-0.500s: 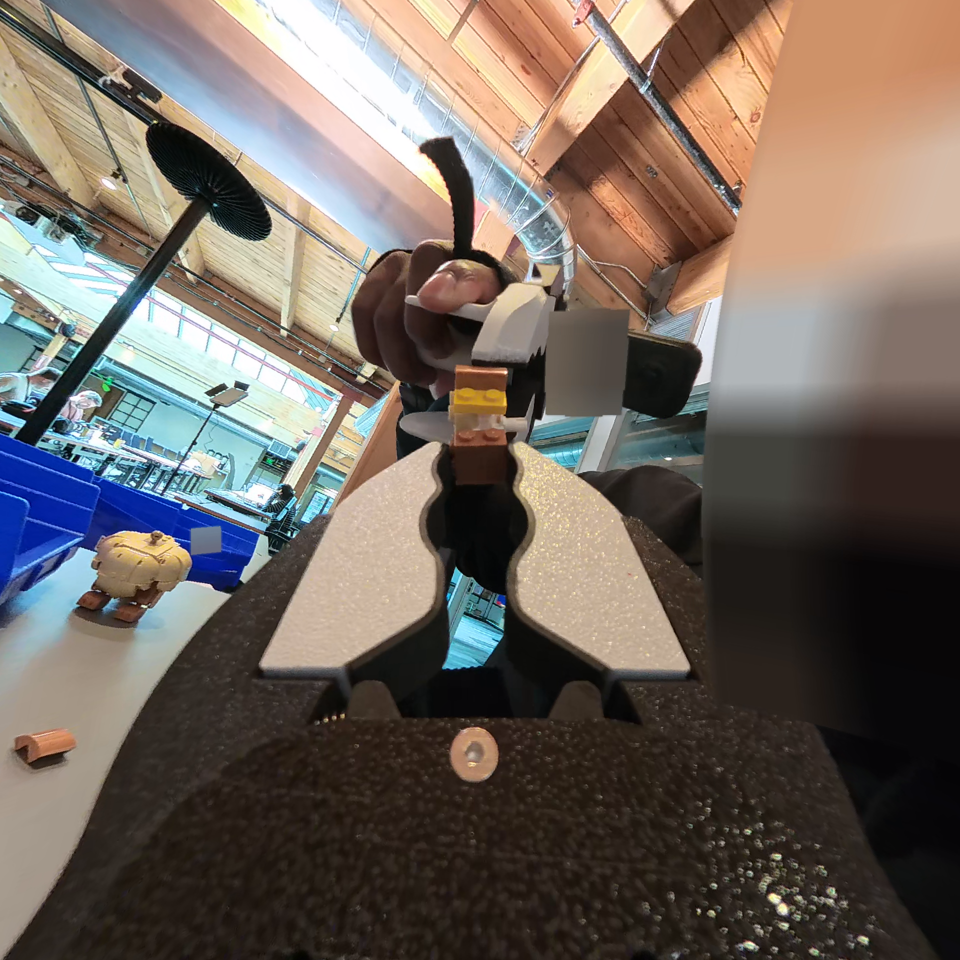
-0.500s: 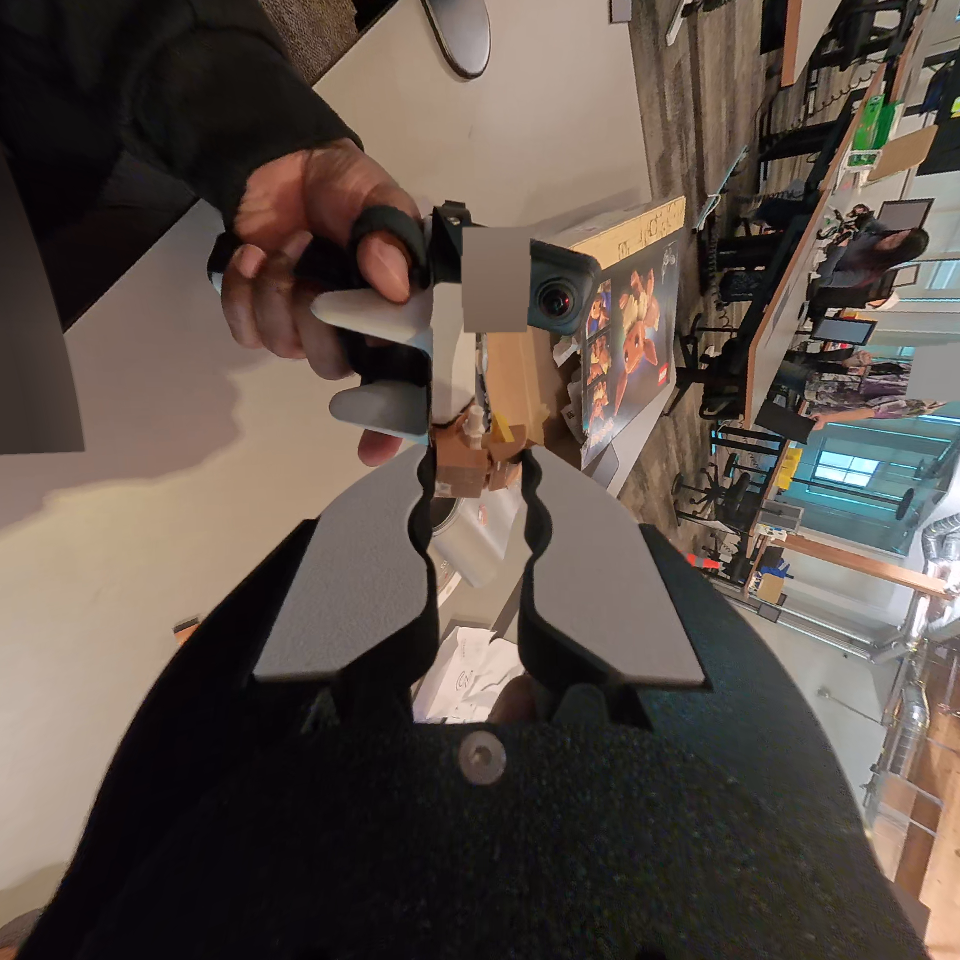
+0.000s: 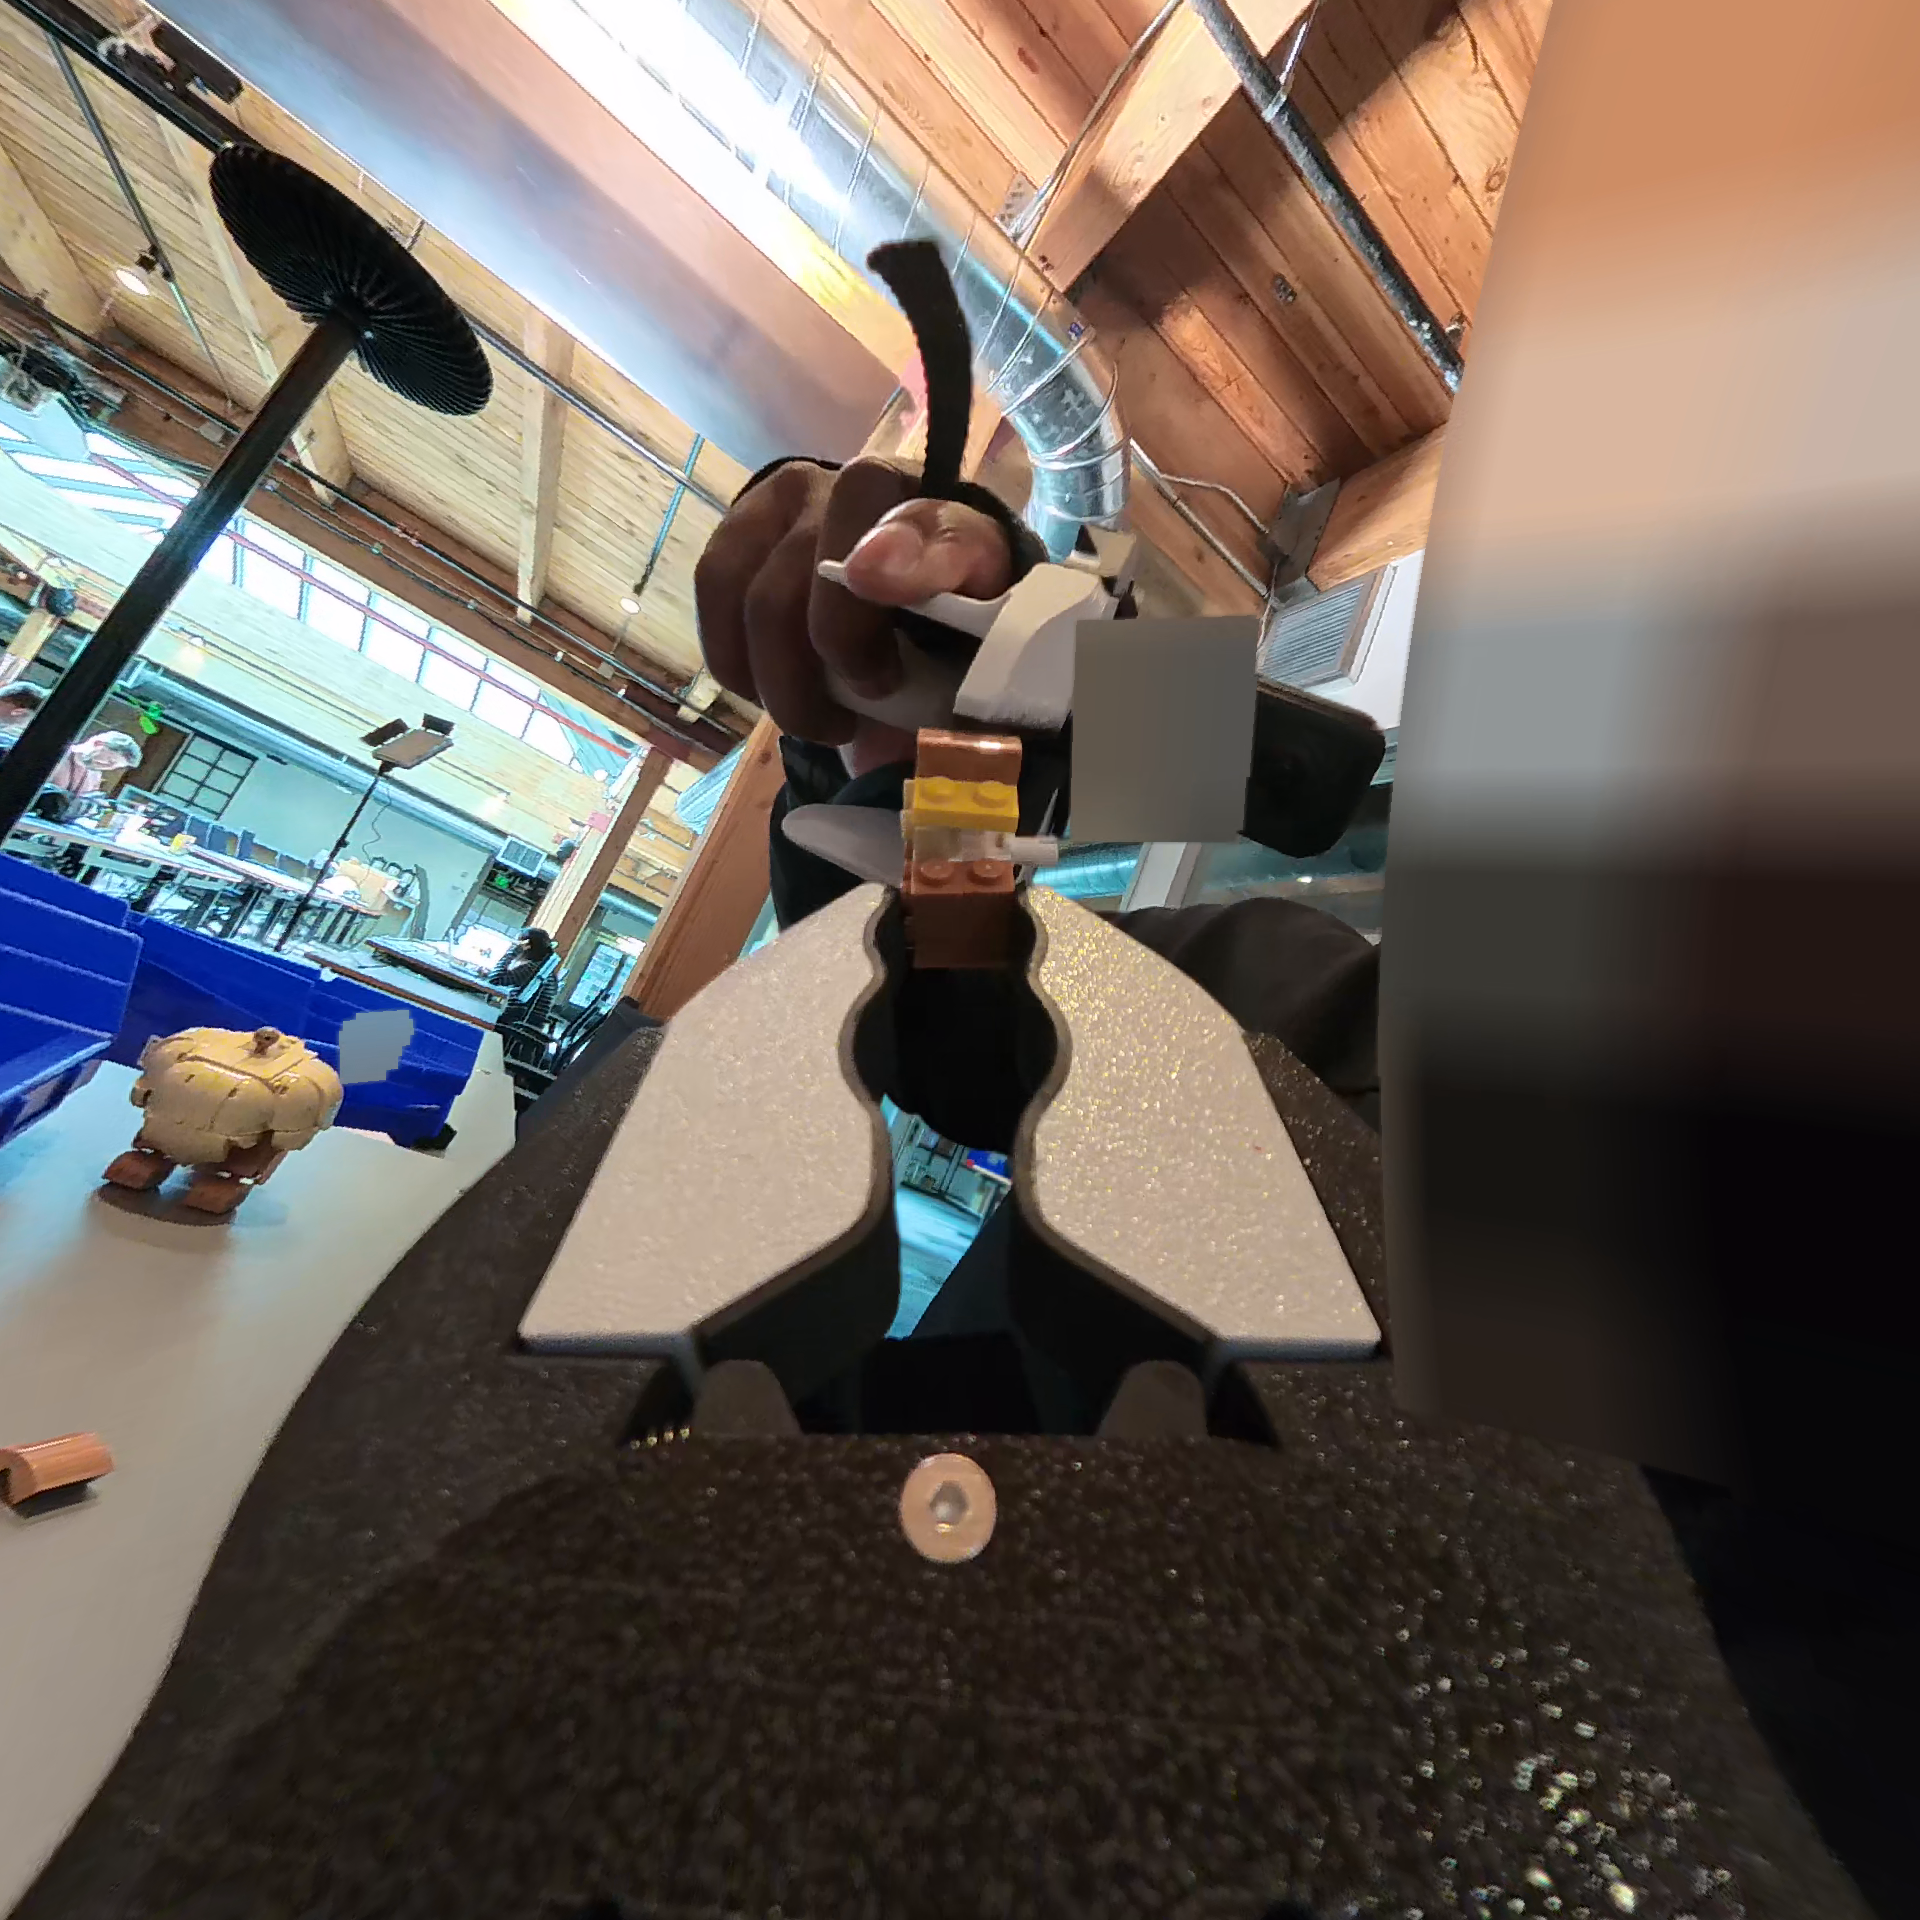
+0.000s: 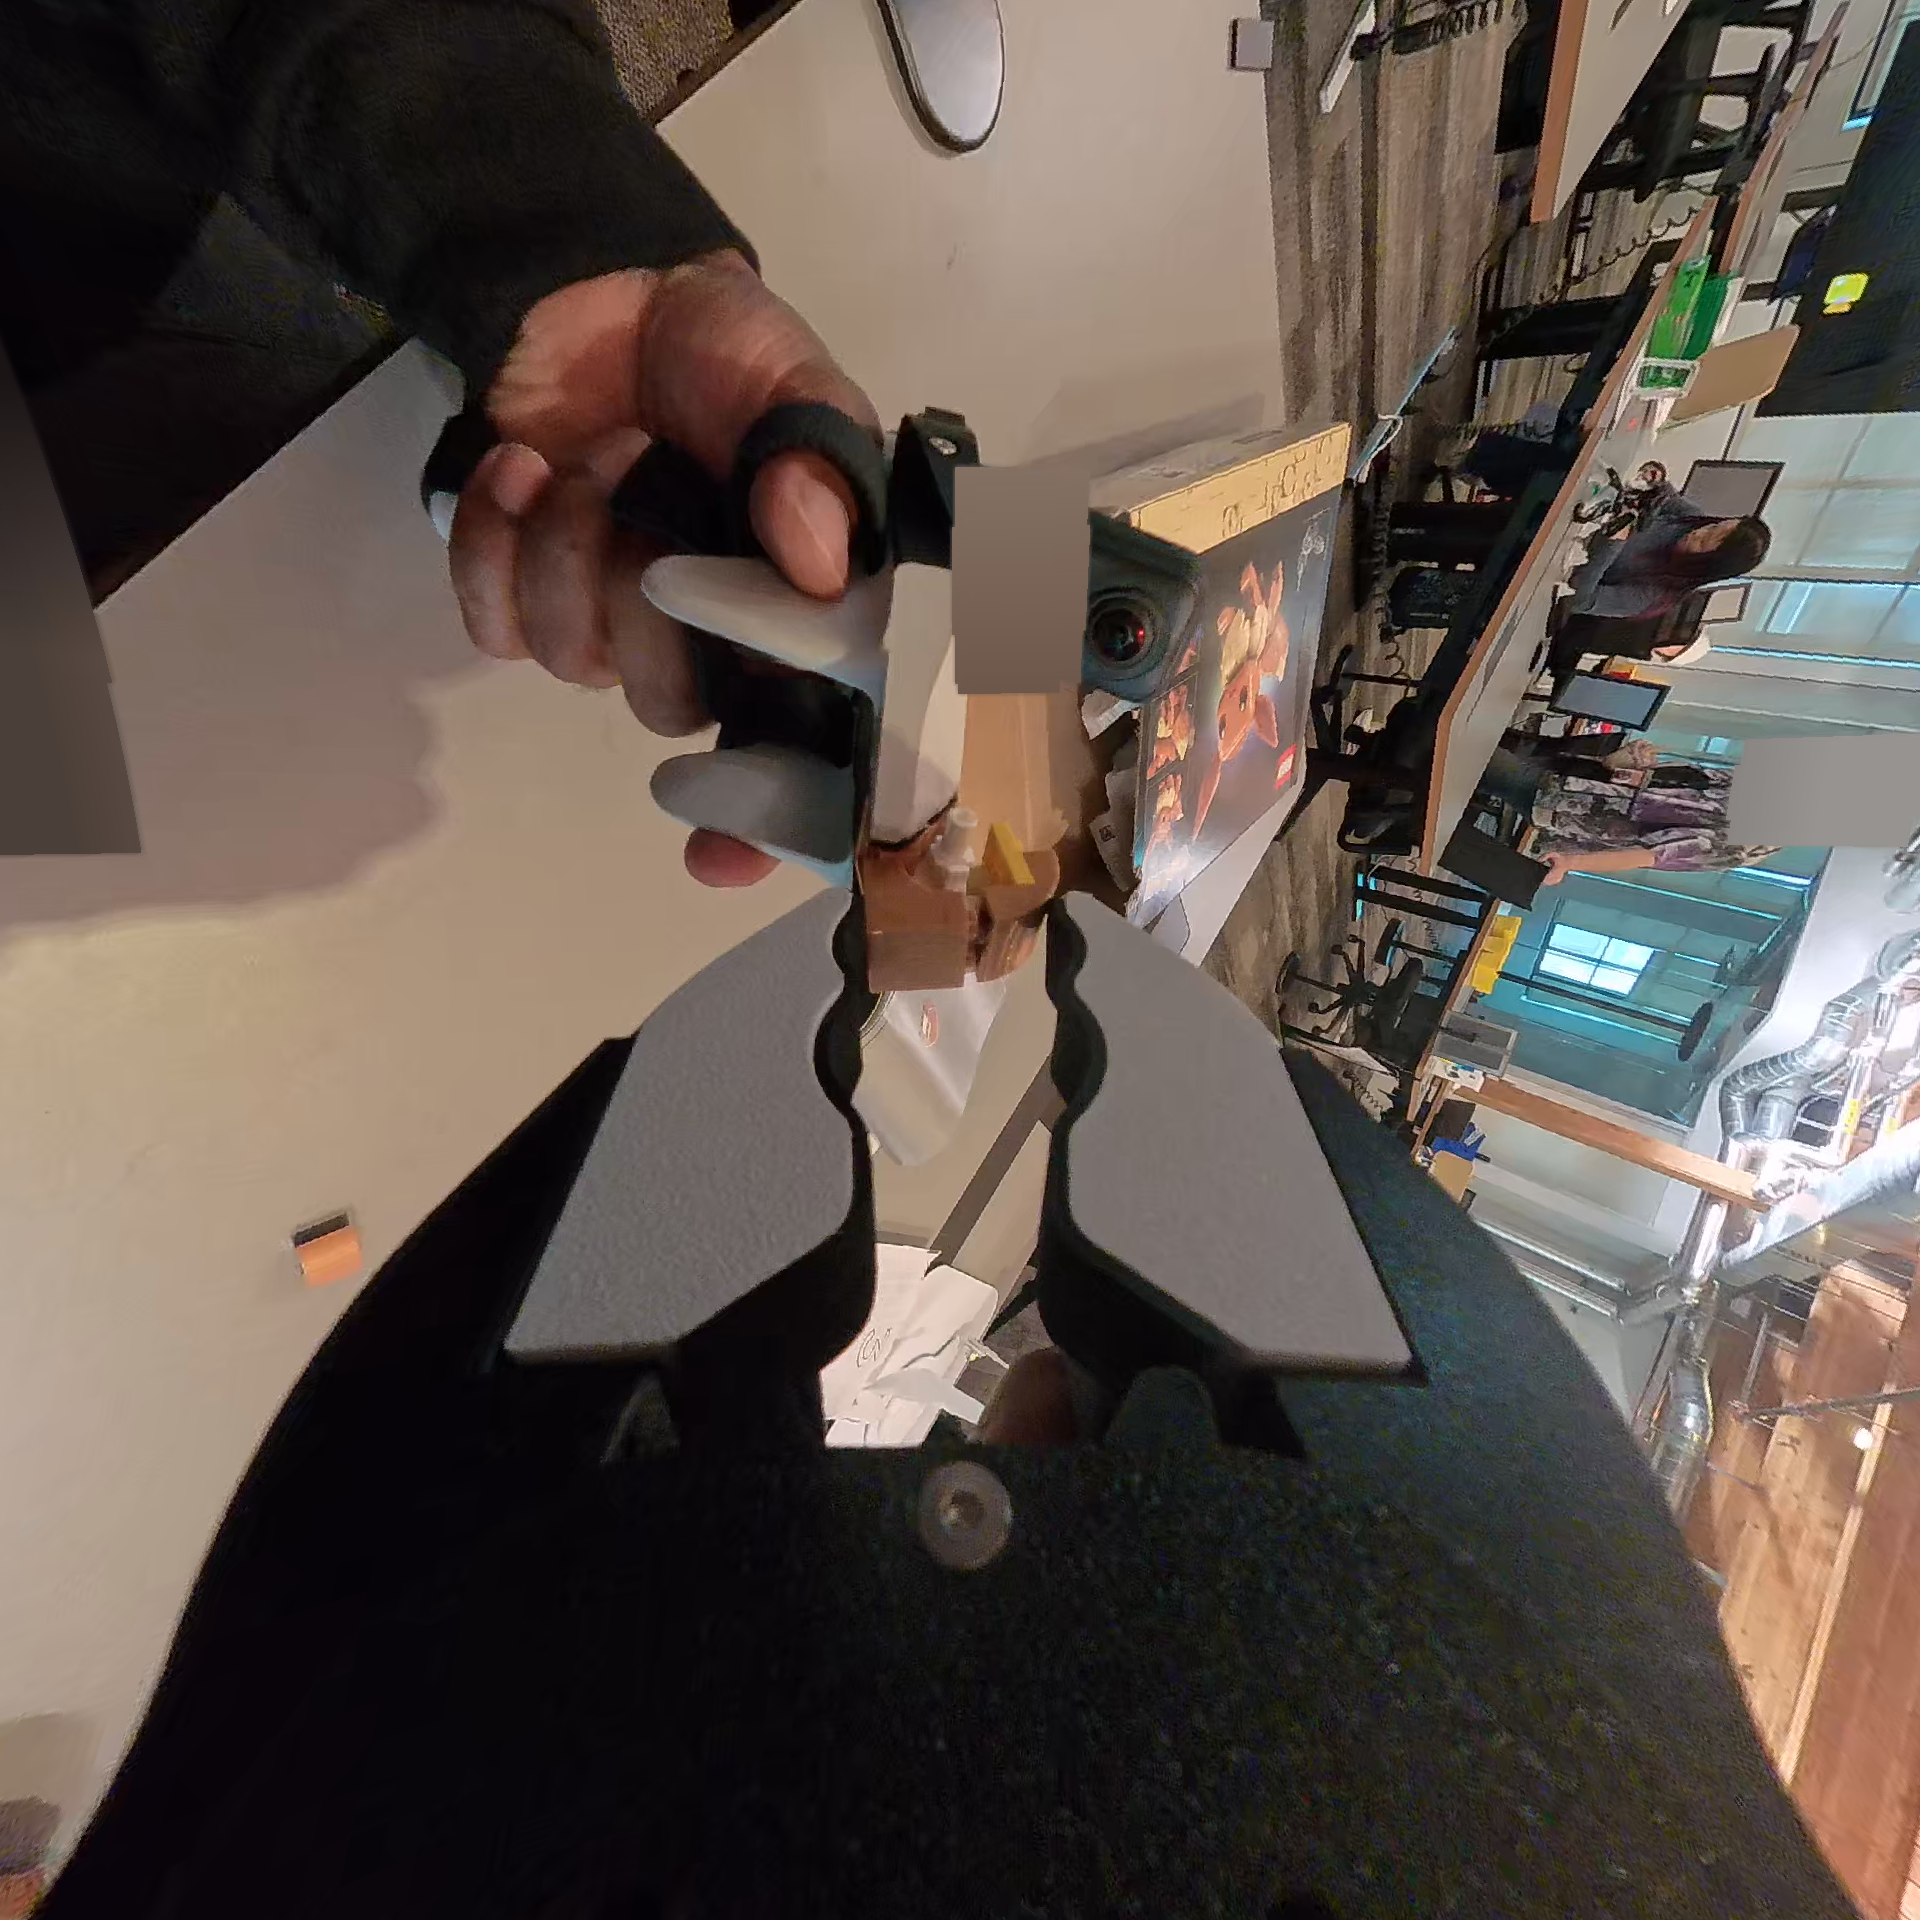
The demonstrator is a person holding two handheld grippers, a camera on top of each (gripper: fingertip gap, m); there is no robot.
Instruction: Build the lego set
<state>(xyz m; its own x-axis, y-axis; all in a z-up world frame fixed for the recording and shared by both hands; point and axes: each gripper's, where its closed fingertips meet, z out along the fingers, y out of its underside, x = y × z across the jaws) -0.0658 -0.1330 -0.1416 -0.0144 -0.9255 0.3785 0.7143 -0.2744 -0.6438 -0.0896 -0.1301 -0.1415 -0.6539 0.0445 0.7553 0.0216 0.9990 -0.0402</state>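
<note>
A pale tabletop [image 4: 260, 1039] is filling the left of the right wrist view and the lower left of the left wrist view, with a row of blue bins [image 3: 208, 997] lying along its far left edge. A printed toy box [image 4: 1236, 644] is lying at the far right of the tabletop in the right wrist view. Two hand-held grippers are meeting over the tabletop, each held by a person's hand: the hand on the right gripper [image 3: 821, 613] is showing in the left wrist view, and the hand on the left gripper [image 4: 623, 520] in the right wrist view. The left gripper [image 3: 958, 925] is pinching the lower brown block of a small brick assembly [image 3: 961, 831] between its fingers [image 3: 769, 1091]. The right gripper [image 4: 951, 940] is pinching the same assembly [image 4: 935, 914], its fingers [image 4: 727, 1143] closed on the brown parts from either side. The assembly, stacked from brown, yellow and white bricks, is being held in the air between the two grippers. A tan brick-built figure [image 3: 223, 1101] on brown feet is standing on the tabletop near the bins. A small loose brown piece [image 3: 52, 1465] is lying on the near left of the tabletop.
</note>
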